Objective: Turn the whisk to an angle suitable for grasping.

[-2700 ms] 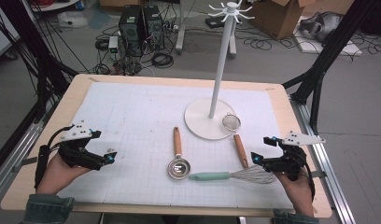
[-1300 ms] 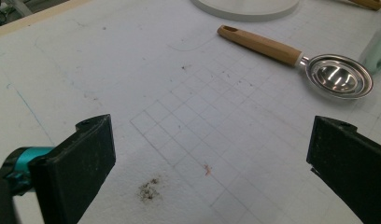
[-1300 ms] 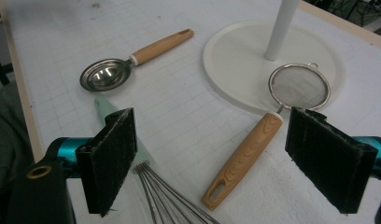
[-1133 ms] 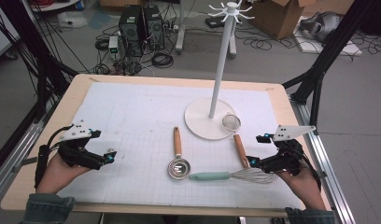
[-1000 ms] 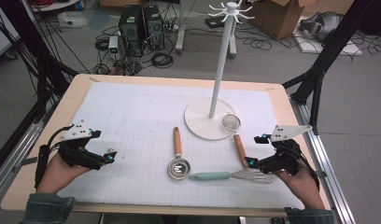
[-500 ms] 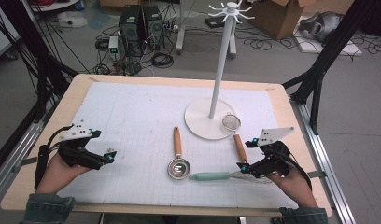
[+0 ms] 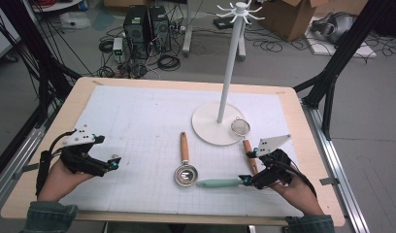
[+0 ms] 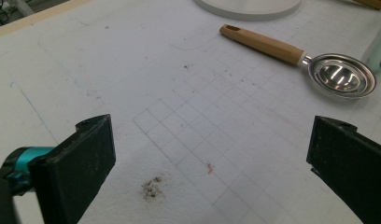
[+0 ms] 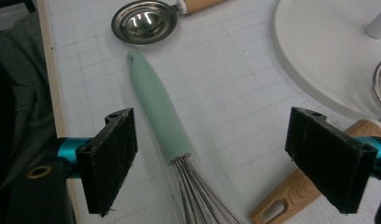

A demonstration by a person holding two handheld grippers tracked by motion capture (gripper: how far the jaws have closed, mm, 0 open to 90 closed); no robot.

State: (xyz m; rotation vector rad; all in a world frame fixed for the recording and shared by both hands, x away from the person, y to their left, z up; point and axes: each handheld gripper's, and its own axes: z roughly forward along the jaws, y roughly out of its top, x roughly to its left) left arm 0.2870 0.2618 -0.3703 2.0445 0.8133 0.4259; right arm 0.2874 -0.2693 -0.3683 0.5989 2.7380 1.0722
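A whisk with a mint-green handle lies near the table's front edge, and its wires run under my right gripper. In the right gripper view the whisk handle and the start of its wires lie between my right gripper's wide-open jaws, and neither pad touches them. My left gripper rests low at the front left. It is open over bare mat with nothing between its jaws.
A wooden-handled metal spoon lies left of the whisk. A white hook stand rises from a round base. A small strainer rests on that base, its wooden handle just beside my right jaw.
My right gripper has moved left and down from the table's right edge and now sits over the whisk, jaws still wide. The left gripper has stayed put.
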